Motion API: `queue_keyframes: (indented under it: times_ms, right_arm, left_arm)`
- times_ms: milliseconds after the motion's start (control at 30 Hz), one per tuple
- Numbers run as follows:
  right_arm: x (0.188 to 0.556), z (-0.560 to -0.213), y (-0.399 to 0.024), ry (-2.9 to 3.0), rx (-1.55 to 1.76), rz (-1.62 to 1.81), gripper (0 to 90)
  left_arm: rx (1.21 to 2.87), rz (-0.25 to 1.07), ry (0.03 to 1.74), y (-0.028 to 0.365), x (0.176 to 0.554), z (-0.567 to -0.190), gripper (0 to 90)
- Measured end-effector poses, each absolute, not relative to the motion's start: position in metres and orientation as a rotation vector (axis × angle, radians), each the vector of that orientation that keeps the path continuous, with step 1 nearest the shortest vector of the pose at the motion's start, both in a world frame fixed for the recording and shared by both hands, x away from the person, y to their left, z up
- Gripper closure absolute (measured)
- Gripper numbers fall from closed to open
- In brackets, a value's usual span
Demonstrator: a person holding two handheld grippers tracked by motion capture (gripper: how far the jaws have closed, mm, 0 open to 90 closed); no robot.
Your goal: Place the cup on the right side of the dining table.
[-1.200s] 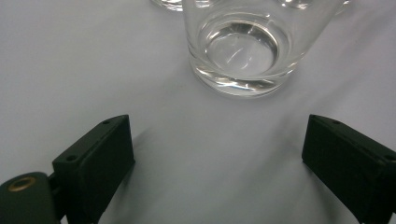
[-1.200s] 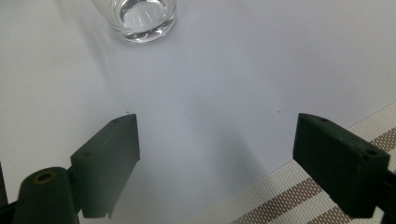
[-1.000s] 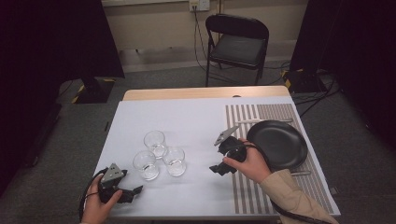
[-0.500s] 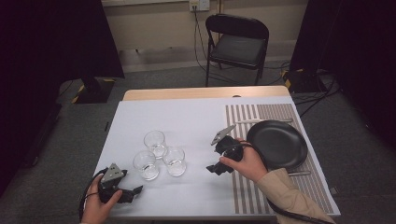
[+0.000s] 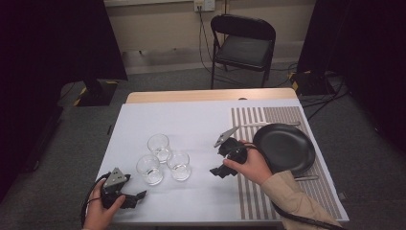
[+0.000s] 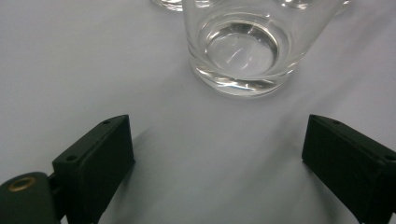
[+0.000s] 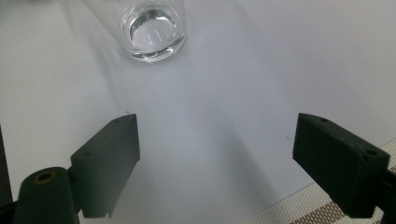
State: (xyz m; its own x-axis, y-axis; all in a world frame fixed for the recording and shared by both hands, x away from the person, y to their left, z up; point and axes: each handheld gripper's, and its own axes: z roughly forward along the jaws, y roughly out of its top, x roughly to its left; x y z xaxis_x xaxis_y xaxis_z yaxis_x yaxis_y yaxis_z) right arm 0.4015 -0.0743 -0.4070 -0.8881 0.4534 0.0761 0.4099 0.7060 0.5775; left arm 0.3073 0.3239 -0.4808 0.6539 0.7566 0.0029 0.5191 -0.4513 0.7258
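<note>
On white table [image 5: 201,120], three glasses [image 5: 163,160], both claws [image 5: 221,160] released, striped mat [image 5: 287,115], grey carpet, folding chair [image 5: 242,45].

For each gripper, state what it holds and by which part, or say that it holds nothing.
Nothing is held. The left gripper and right gripper are both open over bare table, short of the glasses.

Bright table amid dark surroundings; soft shadows, sharp close views, slight glass glare.

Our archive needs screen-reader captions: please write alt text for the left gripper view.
An empty clear glass stands upright on a white table, just ahead of the open left tool, whose two black jaws stand wide apart with nothing between them.
</note>
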Motion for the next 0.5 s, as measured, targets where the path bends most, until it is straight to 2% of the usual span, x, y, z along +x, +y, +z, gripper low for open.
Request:
queue_keyframes:
  times_ms: [500]
  right_arm:
    - [0.4055,-0.4001,-0.0680,2.841,0.713,0.934,13.8]
  left_arm:
    - [2.155,0.426,0.984,0.3240,0.3074,-0.4808,8.0]
